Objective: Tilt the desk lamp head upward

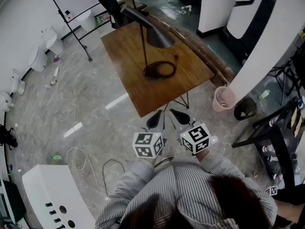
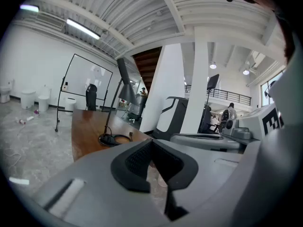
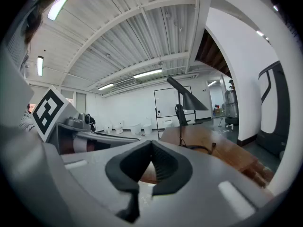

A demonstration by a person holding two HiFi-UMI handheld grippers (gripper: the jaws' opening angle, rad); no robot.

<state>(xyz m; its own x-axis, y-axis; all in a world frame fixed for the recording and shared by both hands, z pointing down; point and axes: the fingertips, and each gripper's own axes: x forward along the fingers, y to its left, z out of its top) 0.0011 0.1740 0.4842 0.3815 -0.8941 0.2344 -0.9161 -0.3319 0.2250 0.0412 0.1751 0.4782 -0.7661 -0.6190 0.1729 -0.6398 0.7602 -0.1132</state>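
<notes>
Lamp head [image 1: 159, 37]: pointed down, on the desk lamp [image 1: 153, 72] near the middle of the wooden table [image 1: 138, 93].
Left gripper [image 1: 154, 120]: clenched on nothing; the lamp stood at its 12 o'clock, well apart.
Right gripper [image 1: 180, 116]: clenched too, empty, just beside the left one at its 3 o'clock.
Both: off the table, over the floor.

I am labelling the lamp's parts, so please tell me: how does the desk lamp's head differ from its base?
The lamp head is a cone; the lamp base is flat and round. The head stands high above the wooden table, angled downward; the base lies on the table. Both are dark.
</notes>
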